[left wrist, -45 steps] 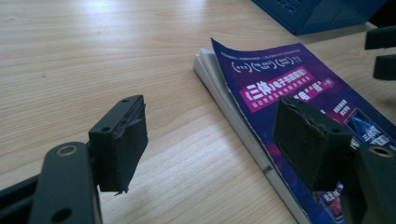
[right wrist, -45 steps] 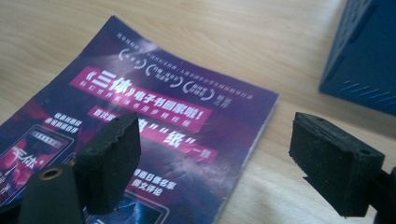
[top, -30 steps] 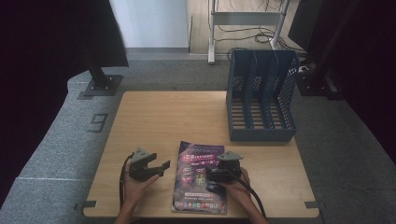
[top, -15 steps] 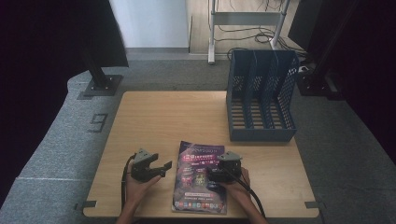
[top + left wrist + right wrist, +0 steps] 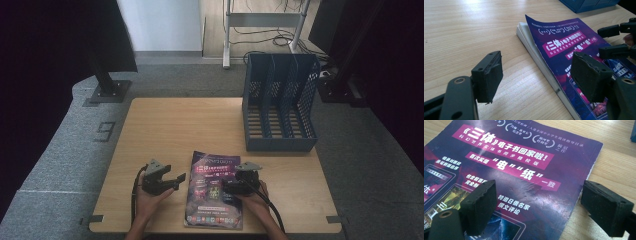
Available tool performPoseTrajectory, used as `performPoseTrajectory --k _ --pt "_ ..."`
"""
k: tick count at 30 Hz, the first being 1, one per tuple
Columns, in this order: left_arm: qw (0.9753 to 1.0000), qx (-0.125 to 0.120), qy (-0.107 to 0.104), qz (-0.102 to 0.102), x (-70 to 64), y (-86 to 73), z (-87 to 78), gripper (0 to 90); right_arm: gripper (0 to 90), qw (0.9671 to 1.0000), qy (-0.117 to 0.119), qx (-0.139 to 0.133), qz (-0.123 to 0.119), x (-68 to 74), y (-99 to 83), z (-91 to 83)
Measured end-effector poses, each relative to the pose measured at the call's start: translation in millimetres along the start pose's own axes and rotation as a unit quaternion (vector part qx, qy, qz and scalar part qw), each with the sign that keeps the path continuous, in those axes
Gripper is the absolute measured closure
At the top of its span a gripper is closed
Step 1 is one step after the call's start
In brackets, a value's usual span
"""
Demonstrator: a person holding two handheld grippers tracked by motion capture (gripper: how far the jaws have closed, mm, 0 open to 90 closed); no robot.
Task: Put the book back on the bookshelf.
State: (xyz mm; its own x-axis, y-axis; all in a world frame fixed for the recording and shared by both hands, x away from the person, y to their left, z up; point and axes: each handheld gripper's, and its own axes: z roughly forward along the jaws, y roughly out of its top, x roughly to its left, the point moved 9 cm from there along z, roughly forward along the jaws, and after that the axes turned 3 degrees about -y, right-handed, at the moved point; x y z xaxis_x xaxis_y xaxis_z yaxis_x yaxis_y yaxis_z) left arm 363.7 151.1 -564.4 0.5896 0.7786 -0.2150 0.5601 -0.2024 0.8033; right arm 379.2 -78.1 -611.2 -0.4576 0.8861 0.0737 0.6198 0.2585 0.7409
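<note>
A purple magazine point(image 5: 215, 192) with white and pink print lies flat near the table's front edge. Its cover corner curls up a little on the thick stack of pages point(image 5: 564, 45). My left gripper point(image 5: 176, 181) rests in a hand just left of the magazine, pointing right at its edge, jaws open and holding nothing point(image 5: 539, 75). My right gripper point(image 5: 227, 186) sits over the magazine's right half, pointing left. It is open, one pad above the cover and one above bare wood past the right edge point(image 5: 541, 205). The magazine cover point(image 5: 524, 170) spreads beneath it.
A blue slotted file rack point(image 5: 280, 102) stands upright at the table's back right, open side up. The wooden table point(image 5: 175, 125) is bare at the left and centre. Grey carpet, a black stand base point(image 5: 107, 92) and cables lie beyond the far edge.
</note>
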Motion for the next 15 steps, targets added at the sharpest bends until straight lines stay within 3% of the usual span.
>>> performPoseTrajectory --k 6,15 --pt "1.0000 0.000 -0.002 -0.003 -3.0 0.5 2.8 25.6 14.1 1.0000 -0.002 -0.001 0.001 0.2 -0.5 -0.5" --pt "0.9998 0.017 -0.007 0.001 -14.1 -4.8 20.4 25.4 14.9 1.0000 -0.003 -0.008 0.001 1.3 -0.7 -0.3"
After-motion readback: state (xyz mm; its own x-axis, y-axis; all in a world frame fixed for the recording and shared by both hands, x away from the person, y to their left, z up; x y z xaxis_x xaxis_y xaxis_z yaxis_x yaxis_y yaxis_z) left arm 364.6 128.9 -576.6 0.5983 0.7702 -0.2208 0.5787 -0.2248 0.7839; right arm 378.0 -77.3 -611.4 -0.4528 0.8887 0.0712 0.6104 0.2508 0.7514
